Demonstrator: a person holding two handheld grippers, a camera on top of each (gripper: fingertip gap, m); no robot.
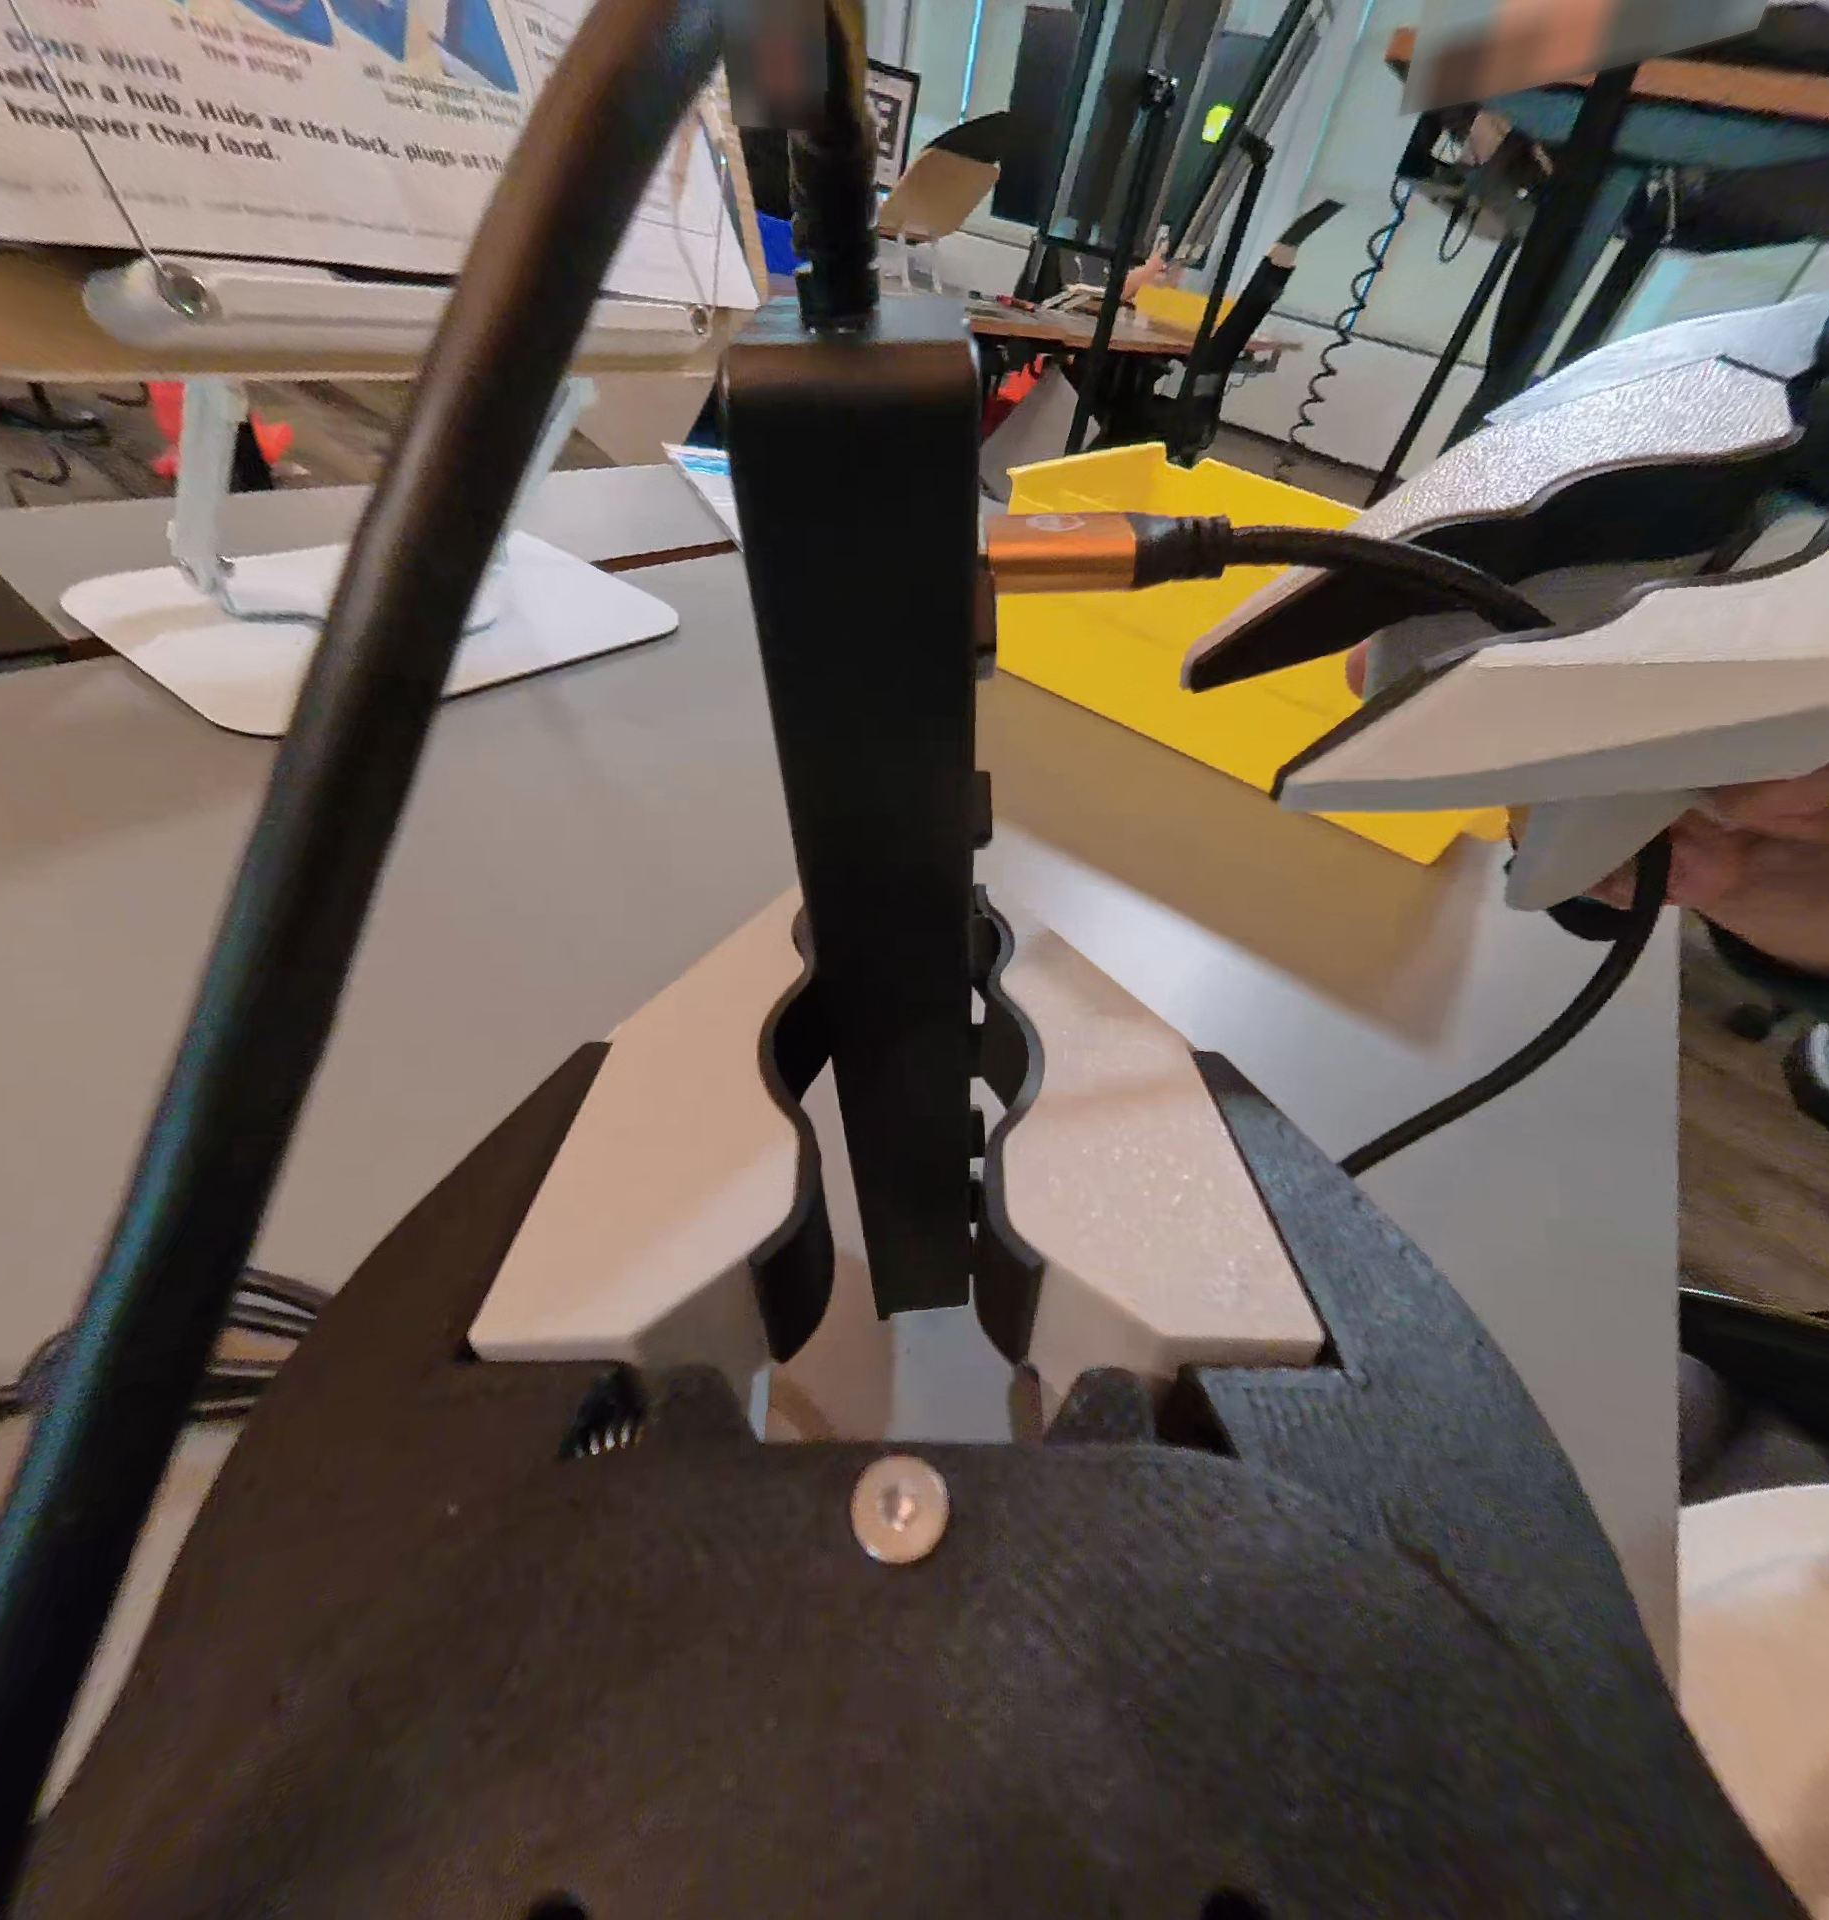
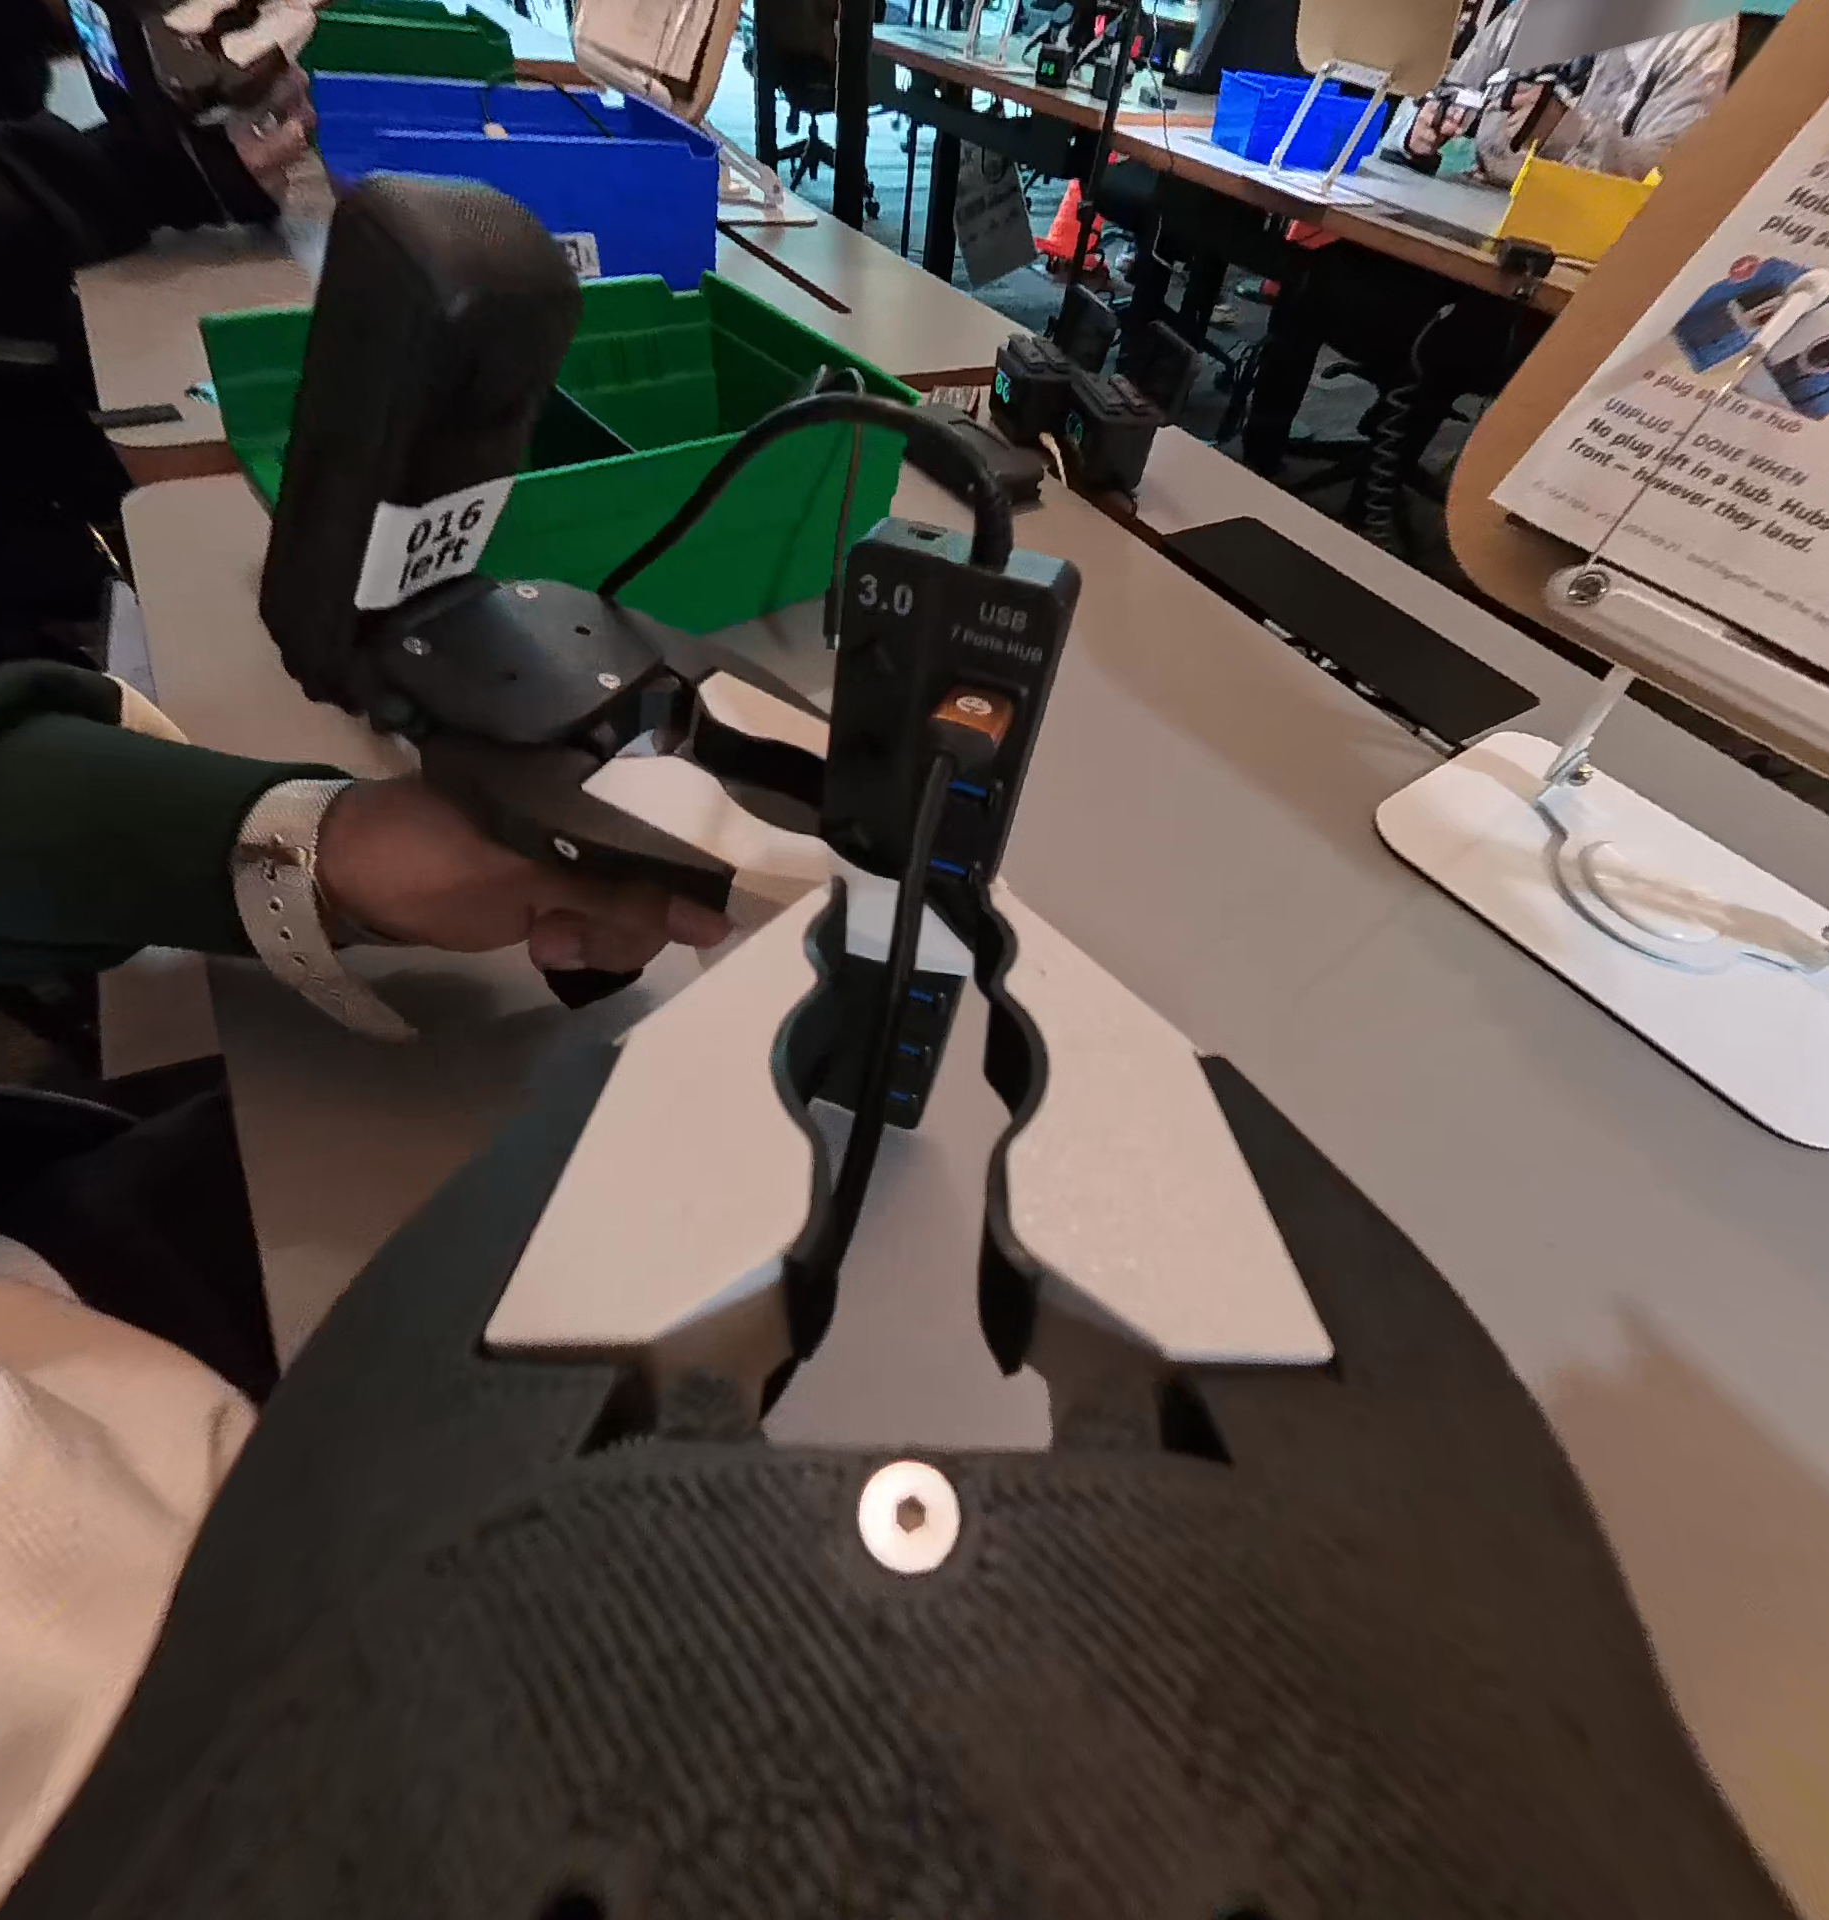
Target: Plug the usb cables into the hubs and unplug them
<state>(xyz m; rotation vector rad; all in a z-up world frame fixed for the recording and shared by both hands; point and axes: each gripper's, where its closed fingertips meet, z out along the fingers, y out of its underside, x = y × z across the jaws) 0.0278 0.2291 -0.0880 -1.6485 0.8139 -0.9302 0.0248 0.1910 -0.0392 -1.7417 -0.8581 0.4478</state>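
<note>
- Left wrist view: the left gripper (image 1: 894, 1122) is clamped on the lower end of a black USB hub (image 1: 858, 748), holding it upright above the grey table (image 1: 577, 852). An orange-shelled USB plug (image 1: 1061, 553) sits against the hub's port side near the top, and its braided cable (image 1: 1336, 561) runs back between the fingers of the right gripper (image 1: 1242, 717), which come in from the right.
- Doing this well, as I judge it: hold the hub rigid and move the plug dead straight along the port axis, gripping the shell rather than the cable, so nothing twists.
- Hard to make out here: the hub is edge-on, so how deep the plug sits is unclear. A yellow bin (image 1: 1180, 665) lies behind.
- Right wrist view: the right gripper (image 2: 905, 1049) has its fingers apart; the braided cable (image 2: 894, 997) threads loosely through the gap, touching the left pad low down. The hub (image 2: 941, 727) faces the camera, the orange plug (image 2: 974, 719) in its topmost port, blue ports free below.
- The left gripper (image 2: 785, 790) pinches the hub from the left; its contact point is hidden behind the hub. A green bin (image 2: 640, 436) stands beyond.
</note>
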